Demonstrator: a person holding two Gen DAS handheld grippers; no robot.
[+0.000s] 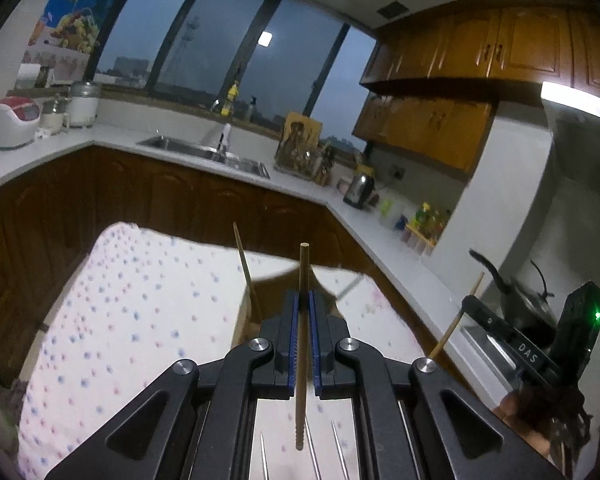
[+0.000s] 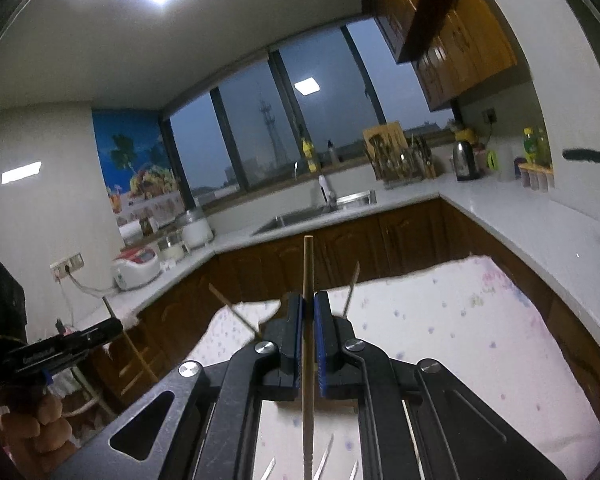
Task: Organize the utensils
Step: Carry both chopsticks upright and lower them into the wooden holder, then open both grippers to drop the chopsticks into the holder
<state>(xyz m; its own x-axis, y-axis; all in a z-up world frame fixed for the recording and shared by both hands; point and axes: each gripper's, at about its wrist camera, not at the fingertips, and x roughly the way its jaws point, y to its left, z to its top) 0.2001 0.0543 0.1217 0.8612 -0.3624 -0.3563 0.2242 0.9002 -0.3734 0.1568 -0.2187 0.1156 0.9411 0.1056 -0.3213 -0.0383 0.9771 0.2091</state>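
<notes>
wooden chopstick (image 1: 303,344), clamped lengthwise; second chopstick (image 2: 307,344), likewise

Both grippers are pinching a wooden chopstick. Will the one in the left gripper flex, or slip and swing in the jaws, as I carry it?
The chopstick runs straight through the shut left gripper, so probably stiff. It looks thin, likely light. Its smooth, narrow shaft could pivot or slide.

The left hand-held gripper (image 1: 303,304) is matte black, with angular linkage arms pinned by round silver screws and blue pads lining its two fingers; the right hand-held gripper (image 2: 308,308) is built alike, black with blue-edged fingers and silver pivots; seen from the left, it bears a green light and white lettering, possibly "DAS".
</notes>
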